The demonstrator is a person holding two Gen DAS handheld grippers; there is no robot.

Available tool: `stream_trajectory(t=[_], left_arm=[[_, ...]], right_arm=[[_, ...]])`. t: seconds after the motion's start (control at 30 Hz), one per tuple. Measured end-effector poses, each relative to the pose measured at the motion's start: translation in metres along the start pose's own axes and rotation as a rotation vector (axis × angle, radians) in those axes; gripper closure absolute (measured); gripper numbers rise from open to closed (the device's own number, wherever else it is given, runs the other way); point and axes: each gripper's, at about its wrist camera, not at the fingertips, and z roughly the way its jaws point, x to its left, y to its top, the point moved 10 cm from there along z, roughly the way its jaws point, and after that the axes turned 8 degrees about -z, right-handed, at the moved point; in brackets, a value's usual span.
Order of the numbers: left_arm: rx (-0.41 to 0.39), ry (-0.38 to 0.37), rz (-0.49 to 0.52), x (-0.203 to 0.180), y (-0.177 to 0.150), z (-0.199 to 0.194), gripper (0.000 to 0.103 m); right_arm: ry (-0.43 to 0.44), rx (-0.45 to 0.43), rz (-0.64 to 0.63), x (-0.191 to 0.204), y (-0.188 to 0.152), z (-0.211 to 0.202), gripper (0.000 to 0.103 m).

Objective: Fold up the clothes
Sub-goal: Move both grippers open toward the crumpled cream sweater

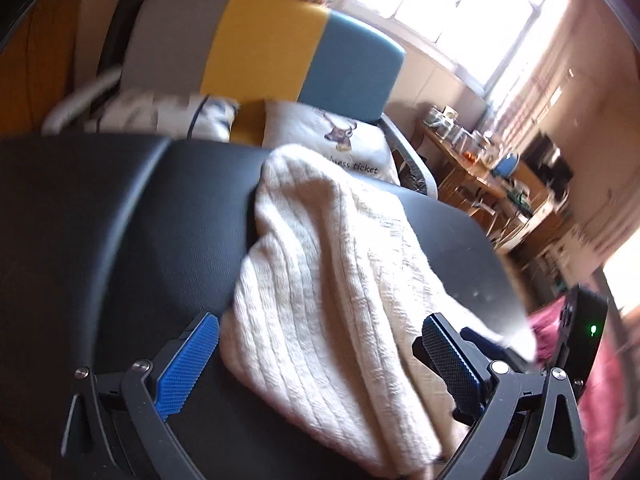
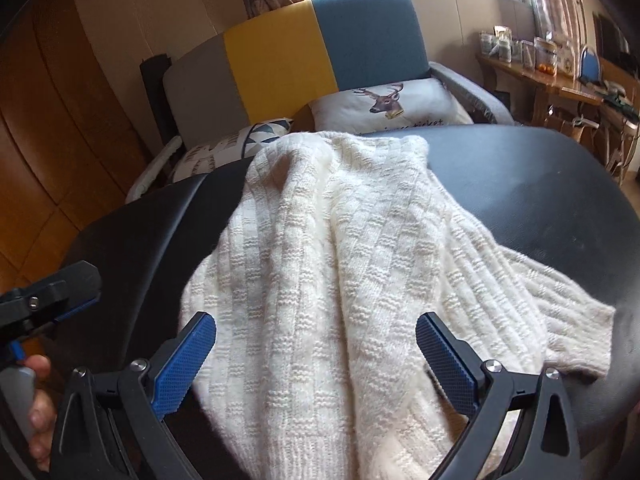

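A cream-white, chunky rib-knit sweater (image 2: pixel 320 264) lies loosely bunched on a black, smooth, leather-like counter (image 2: pixel 528 176). In the right wrist view its long axis runs from the lower centre of the frame up toward the upper centre, with one sleeve trailing off to the lower right.

The right gripper (image 2: pixel 316 356) hangs over the near end of the knit, its blue-padded fingers (image 2: pixel 184 364) spread as wide as they go, holding nothing, with cloth lying below the gap between them. The left gripper (image 1: pixel 320 360) is likewise spread wide and empty; in its own view the sweater (image 1: pixel 328 280) fills the gap and runs up the frame, leaning left. In the lower left of the right wrist view, the left gripper sits beside the garment's edge, so the right looks better centred over the garment.

Behind the counter, in the upper half of both frames, stands a sofa with grey, yellow and blue panels (image 2: pixel 280 60) carrying a white deer-print cushion (image 2: pixel 384 104). A bright window is at upper right, with a cluttered wooden desk (image 2: pixel 560 88) on the right.
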Motion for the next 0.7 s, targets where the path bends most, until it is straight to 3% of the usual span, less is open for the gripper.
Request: stream_trajectory(t=[0.13, 0.23, 0.33, 0.47, 0.7], left_arm=[[0.083, -0.069, -0.075, 0.015, -0.019, 0.015, 0.000], [0.134, -0.097, -0.092, 0.030, -0.038, 0.024, 0.000], [0.156, -0.120, -0.084, 0.045, -0.052, 0.022, 0.000], [0.196, -0.171, -0.084, 0.058, -0.070, 0.012, 0.000], [0.303, -0.133, -0.062, 0.055, -0.098, 0.028, 0.000]], right_arm=[[0.269, 0.030, 0.176, 0.000, -0.011, 0.003, 0.000], [0.413, 0.036, 0.328, -0.013, -0.023, 0.003, 0.000], [0.449, 0.015, 0.412, -0.034, -0.034, -0.007, 0.000], [0.524, -0.096, 0.488, -0.065, -0.035, -0.041, 0.000], [0.593, -0.034, 0.580, -0.080, -0.068, -0.030, 0.000]])
